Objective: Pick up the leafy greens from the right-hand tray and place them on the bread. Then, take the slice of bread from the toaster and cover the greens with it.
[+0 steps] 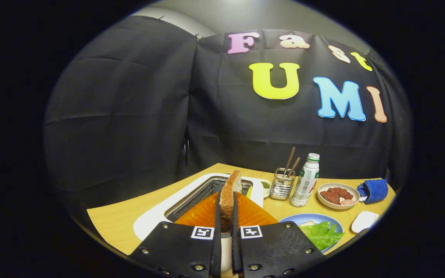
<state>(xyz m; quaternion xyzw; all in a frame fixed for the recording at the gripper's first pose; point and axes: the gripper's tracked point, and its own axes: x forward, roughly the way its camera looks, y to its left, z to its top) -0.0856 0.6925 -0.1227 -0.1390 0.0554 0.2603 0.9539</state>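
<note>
Judging progress: the first half looks done and the second half is under way; the greens lie on the plate to the right, and the toast is gripped but not yet carried over them
Table [122, 220]: pale wood, set against the black cloth wall; everything stands on it
Toaster [151, 220]: white body with a dark slot, just ahead of the fingers and slightly left; the slice rises out of it, its lower end hidden behind the fingers, so whether it has cleared the slot I cannot tell
Plate [303, 218]: blue rim, right of the fingers and close to them; a pale corner under the leaves is probably the lower bread, though too little shows to be sure
Leafy greens [321, 233]: bright green leaves lying flat on the plate; placement appears complete
Bread slice [230, 191]: browned, standing on edge, upright between the two fingers
Gripper [226, 216]: nearly closed, both fingers pressed against the slice's two flat faces; it is grasping the toast
Remaining: lift the slice free, carry it right to the plate, lay it flat over the greens, release
Bystanders: a bowl of reddish food [338, 195], a white bottle [305, 180], a wire holder with chopsticks [283, 185], a blue cloth [374, 190]; all beyond the plate, apart from the work
</note>
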